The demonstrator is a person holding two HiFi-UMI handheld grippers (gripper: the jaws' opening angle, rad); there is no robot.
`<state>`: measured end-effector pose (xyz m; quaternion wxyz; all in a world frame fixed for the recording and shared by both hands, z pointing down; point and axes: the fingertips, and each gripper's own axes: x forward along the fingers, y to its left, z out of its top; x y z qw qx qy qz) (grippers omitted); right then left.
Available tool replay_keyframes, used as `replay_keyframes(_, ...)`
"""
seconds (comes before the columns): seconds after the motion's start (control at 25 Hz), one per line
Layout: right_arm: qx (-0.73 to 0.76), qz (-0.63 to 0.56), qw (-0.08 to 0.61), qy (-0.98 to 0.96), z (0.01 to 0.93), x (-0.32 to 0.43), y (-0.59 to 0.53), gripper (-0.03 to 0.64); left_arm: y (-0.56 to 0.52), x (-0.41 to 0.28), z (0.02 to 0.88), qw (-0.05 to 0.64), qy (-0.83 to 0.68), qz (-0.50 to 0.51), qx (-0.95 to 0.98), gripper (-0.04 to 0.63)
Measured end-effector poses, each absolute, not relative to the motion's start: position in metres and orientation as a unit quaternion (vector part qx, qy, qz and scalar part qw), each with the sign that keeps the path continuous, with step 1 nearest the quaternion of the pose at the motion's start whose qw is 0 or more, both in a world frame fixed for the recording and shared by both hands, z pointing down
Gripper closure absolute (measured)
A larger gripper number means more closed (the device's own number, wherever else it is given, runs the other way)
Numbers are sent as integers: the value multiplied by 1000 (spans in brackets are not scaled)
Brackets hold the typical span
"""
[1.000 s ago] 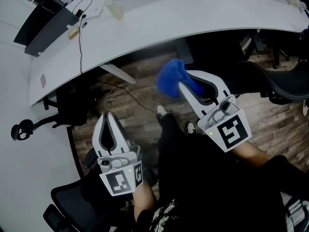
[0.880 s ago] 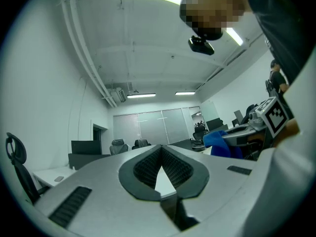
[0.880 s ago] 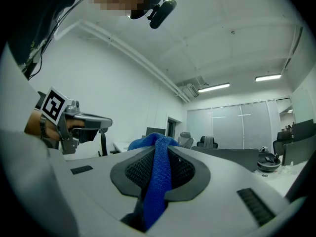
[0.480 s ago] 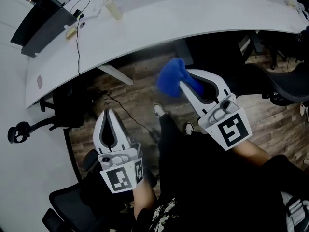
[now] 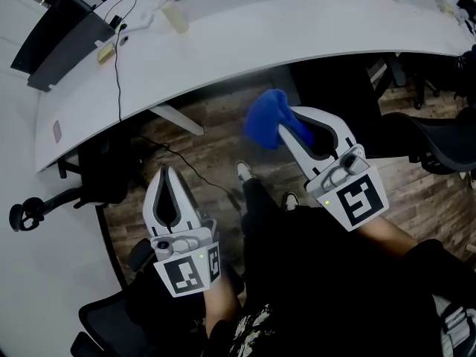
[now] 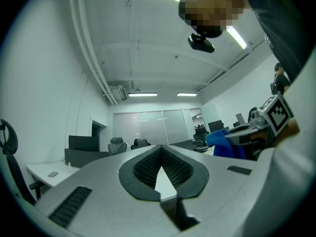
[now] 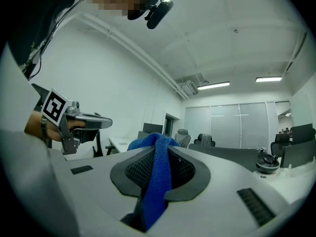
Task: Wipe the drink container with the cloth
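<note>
cloth pinched in the right gripper, both grippers short of the desk

the curved white desk (image 5: 297, 21) arcs across the top of the head view, and everything here is placed against it. the right gripper (image 5: 291, 125) is held level just short of the desk's near edge, over the wood floor (image 5: 201, 143), its jaws clamped on the blue cloth (image 5: 262, 119). in the right gripper view the cloth (image 7: 157, 174) runs as a folded band down between the two dark pads and bunches up past the tips, on the side toward the desk.

the left gripper (image 5: 169, 177) sits farther back from the desk's near edge than the right one, also level and pointing toward the desk. in the left gripper view its jaws are brought together, tips touching, with nothing between them. the two grippers are well apart, with the person's dark-clothed legs and shoes (image 5: 245, 171) between them, back from the desk.

on the desk top, well apart from both grippers, a pale bottle-shaped thing (image 5: 176, 15) lies toward the desk's far edge. whether this is the drink container cannot be told from here. just beside it a black cable (image 5: 119, 65) loops and then runs across the top to the near edge. a dark panel (image 5: 63, 39) stands along the far side of that end of the desk. a black office chair (image 5: 439, 136) stands near the desk's other end, on the near side.
</note>
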<state>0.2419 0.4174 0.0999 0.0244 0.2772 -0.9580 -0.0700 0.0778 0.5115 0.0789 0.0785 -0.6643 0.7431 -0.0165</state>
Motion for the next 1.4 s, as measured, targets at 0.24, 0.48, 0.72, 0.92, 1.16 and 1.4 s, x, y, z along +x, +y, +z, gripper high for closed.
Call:
replay_keyframes(0.24,287,-69,25,-955,101,229,395,561,487,65,81,78,736,-17,-672,592)
replay_keyframes(0.48,297,-62,31,-952,106,215,368,561,454,50,83,76,726,-17,-683,592)
replay_keyframes(0.72,306,-56,41,-949,110,197,338,561,425,23,86,69,725,-13,-685,592)
replay_keyframes(0.92,313,-55,47,-947,103,179,312,560,404,3,81,61,724,-15,-687,592)
replay_keyframes(1.16,313,-58,43,-947,91,150,295,561,387,-30,70,65,724,-15,-687,592)
replay_keyframes(1.4,316,-53,37,-946,91,123,279,560,370,-53,68,72,721,-18,-689,592)
